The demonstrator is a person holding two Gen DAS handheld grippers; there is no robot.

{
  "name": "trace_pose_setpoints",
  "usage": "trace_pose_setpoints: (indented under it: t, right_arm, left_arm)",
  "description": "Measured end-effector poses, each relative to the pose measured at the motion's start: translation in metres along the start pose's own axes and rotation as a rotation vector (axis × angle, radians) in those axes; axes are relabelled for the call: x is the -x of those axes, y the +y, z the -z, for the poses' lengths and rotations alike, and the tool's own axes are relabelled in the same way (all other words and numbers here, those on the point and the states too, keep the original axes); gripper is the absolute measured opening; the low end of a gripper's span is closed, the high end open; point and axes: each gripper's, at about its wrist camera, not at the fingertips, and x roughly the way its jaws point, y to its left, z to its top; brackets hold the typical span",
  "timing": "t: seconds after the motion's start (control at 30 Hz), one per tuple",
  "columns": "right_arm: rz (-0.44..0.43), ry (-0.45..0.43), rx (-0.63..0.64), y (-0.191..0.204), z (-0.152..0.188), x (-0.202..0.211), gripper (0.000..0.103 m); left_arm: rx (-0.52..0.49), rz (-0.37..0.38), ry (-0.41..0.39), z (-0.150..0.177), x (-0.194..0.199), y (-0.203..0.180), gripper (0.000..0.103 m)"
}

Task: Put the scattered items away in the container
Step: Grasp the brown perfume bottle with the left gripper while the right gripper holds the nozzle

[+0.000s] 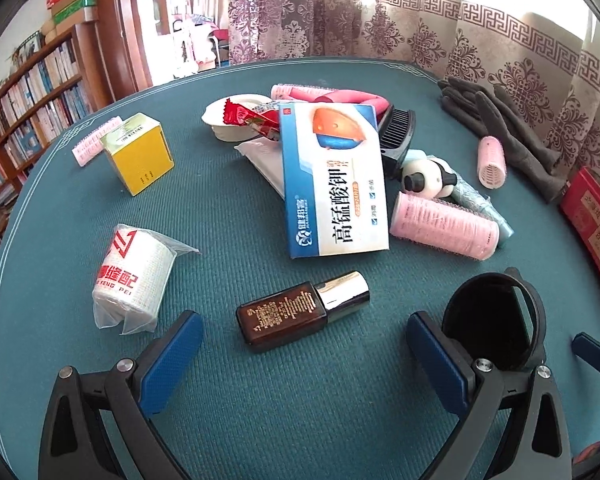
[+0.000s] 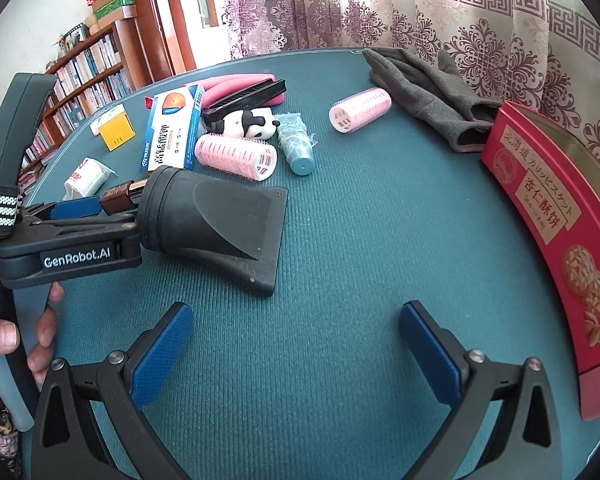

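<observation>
A brown glass bottle with a silver cap (image 1: pixel 300 312) lies on the teal table mat (image 1: pixel 300 408), just ahead of my open left gripper (image 1: pixel 302 320) and between its blue pads without touching them. A black dryer nozzle (image 2: pixel 220 232) lies beside that gripper's right finger. The red biscuit tin (image 2: pixel 560 216) stands open at the right edge. My right gripper (image 2: pixel 296 308) is open over bare mat, nothing between its fingers. The left gripper (image 2: pixel 100 216) shows side-on at the left of the right wrist view, a hand on its handle.
Scattered further back are a blue-and-white medicine box (image 1: pixel 332 184), pink hair rollers (image 1: pixel 444 226), a panda figure (image 1: pixel 424 178), a black comb (image 1: pixel 396 128), grey gloves (image 1: pixel 512 128), a yellow box (image 1: pixel 138 154) and a wrapped white bandage roll (image 1: pixel 130 276). Bookshelves stand to the left and curtains behind.
</observation>
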Motion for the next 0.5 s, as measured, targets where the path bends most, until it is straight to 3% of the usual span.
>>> trace_pose_setpoints:
  t: [0.37, 0.4, 0.47, 0.5]
  right_arm:
    - [0.037, 0.009, 0.033, 0.0039, -0.0007, -0.0033, 0.103]
    - [0.037, 0.009, 0.032, 0.0037, -0.0007, -0.0033, 0.103]
    - [0.036, 0.009, 0.032, 0.0037, -0.0012, -0.0029, 0.103]
    - [0.036, 0.009, 0.032, 0.0039, -0.0013, -0.0027, 0.103]
  left_arm:
    - [0.127, -0.091, -0.017, -0.0038, -0.0015, -0.0050, 0.103]
    - [0.122, -0.090, -0.023, -0.0033, -0.0007, -0.0064, 0.099]
    - [0.101, -0.106, -0.044, -0.0092, -0.0047, -0.0052, 0.081]
    - [0.094, -0.100, -0.053, -0.0089, -0.0022, -0.0053, 0.065]
